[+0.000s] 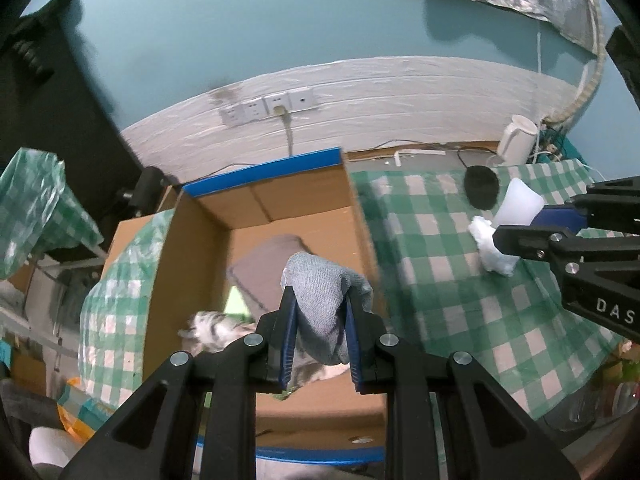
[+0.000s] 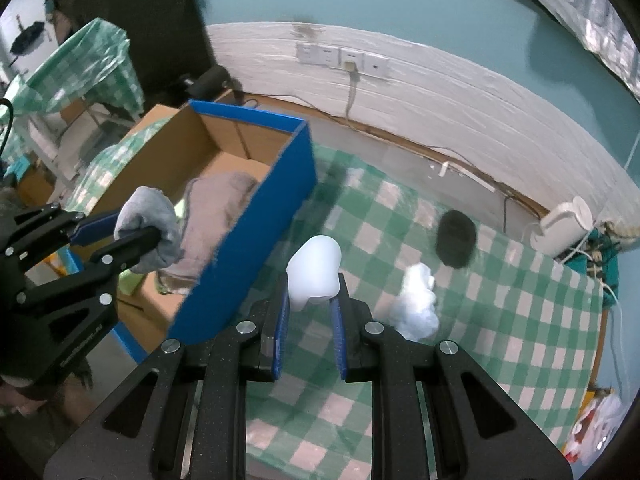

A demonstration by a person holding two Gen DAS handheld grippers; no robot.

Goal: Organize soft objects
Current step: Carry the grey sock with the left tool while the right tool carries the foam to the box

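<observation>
Soft grey cloth (image 1: 326, 300) is squeezed in our left gripper (image 1: 322, 320) over the cardboard box (image 1: 192, 240), ready to drop in. Our right gripper (image 2: 310, 308) pinches a white squishy thing (image 2: 314, 270) above the checkered counter (image 2: 500, 340).

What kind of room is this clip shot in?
Probably a lived-in home room: a green checked tablecloth on the table, a white electric kettle near wall sockets, and a cardboard box holding soft items.

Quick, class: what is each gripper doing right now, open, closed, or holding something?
Left gripper: closed on a grey sock, above the cardboard box.
Right gripper: closed on a white soft object, above the checked tablecloth.
</observation>
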